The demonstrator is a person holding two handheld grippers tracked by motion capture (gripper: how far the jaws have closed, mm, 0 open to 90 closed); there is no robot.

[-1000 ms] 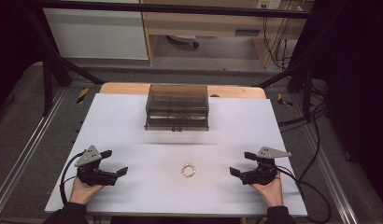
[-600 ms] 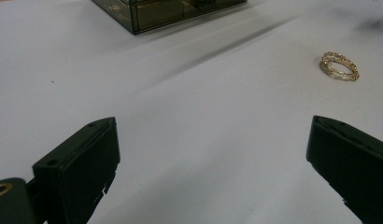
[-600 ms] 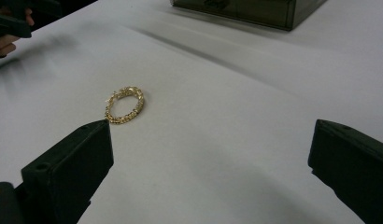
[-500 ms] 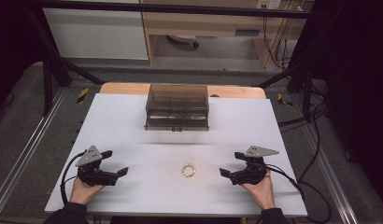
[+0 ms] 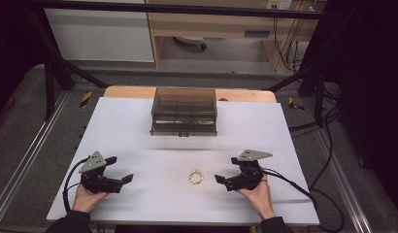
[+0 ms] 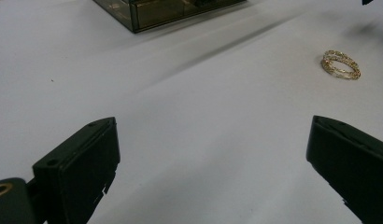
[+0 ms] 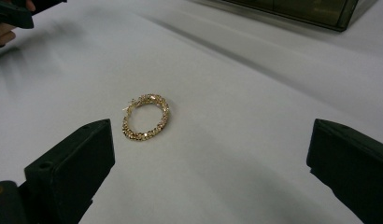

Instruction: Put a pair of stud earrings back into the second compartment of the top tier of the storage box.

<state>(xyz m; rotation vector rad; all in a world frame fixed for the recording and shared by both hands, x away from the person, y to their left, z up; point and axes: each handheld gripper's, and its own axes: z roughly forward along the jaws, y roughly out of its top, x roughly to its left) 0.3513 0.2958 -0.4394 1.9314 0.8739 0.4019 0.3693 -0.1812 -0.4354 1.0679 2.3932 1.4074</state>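
Observation:
A small gold chain bracelet (image 5: 195, 176) lies coiled on the white table (image 5: 139, 126), near the front middle. My right gripper (image 5: 226, 169) is open just to its right, jaws pointing at it. In the right gripper view the bracelet (image 7: 146, 116) lies ahead of the left jaw, and the gripper (image 7: 210, 128) holds nothing. My left gripper (image 5: 120, 169) rests open at the front left, well apart from the bracelet. In the left gripper view the gripper (image 6: 213, 126) is wide open and the bracelet (image 6: 340, 64) lies far off at the upper right.
A smoky transparent box with compartments (image 5: 184, 111) stands at the back middle of the table; its corner (image 6: 157, 9) and its edge (image 7: 297, 9) appear in the gripper views. The left hand's gripper (image 7: 17, 11) appears at the top left of the right gripper view.
My right gripper has slid left along the table toward the bracelet. The left gripper and the bracelet have stayed put.

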